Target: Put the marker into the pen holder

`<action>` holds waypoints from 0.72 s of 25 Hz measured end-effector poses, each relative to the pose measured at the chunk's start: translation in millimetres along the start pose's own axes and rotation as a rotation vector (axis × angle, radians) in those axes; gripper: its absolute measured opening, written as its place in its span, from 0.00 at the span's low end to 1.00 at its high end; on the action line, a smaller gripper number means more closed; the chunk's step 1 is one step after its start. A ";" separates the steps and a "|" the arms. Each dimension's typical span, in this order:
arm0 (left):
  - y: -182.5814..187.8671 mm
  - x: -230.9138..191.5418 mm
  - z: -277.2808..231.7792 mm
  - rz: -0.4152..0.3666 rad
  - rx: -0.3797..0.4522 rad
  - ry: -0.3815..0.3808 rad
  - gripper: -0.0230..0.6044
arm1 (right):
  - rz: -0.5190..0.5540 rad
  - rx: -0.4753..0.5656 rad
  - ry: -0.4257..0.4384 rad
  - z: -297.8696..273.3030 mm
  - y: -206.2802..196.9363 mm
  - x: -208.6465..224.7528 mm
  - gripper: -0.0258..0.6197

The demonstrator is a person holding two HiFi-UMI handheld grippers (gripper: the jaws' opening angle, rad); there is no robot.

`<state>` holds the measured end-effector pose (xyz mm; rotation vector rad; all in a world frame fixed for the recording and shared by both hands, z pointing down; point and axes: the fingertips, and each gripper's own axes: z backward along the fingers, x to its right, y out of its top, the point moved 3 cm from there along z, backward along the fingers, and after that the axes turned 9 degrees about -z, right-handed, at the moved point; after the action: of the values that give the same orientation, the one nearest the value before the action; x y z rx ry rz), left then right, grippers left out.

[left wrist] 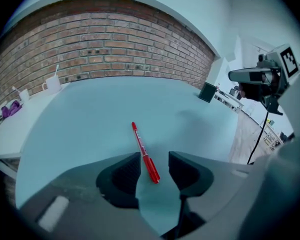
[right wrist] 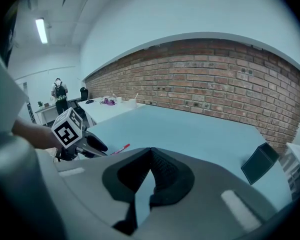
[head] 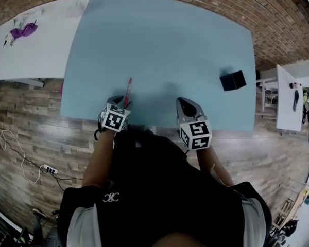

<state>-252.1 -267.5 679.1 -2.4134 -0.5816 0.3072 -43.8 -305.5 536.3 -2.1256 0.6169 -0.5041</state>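
Both forearms reach forward from the body to the near edge of the blue table point(head: 165, 40). The left gripper point(left wrist: 154, 160) tilts down toward the tabletop with its jaws spread wide. The near end of the red marker point(left wrist: 144, 151) lies between them, flat on the table and touched by neither pad. The right gripper point(right wrist: 149, 156) hangs over the table edge, off to the right and apart from the marker, jaws closed tip to tip (nothing between them). Farther out, near the table's right edge, stands the black pen holder point(head: 233, 80) — well apart from the marker. Behind the table runs a brick wall point(left wrist: 105, 39).
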 end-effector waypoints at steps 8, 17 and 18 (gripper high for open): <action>-14.7 -4.9 -20.0 0.069 -0.055 0.092 0.28 | -0.002 -0.023 -0.001 8.4 -13.6 27.9 0.05; -25.4 -18.3 -23.1 0.159 -0.048 0.166 0.14 | 0.004 -0.015 -0.001 13.4 -14.8 40.7 0.05; -24.9 -20.5 -20.1 0.173 -0.037 0.171 0.14 | 0.004 -0.012 -0.001 14.0 -14.0 40.2 0.05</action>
<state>-271.2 -270.3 711.8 -2.4995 -0.3057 0.1600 -0.6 -313.2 545.2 -2.1351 0.6254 -0.4984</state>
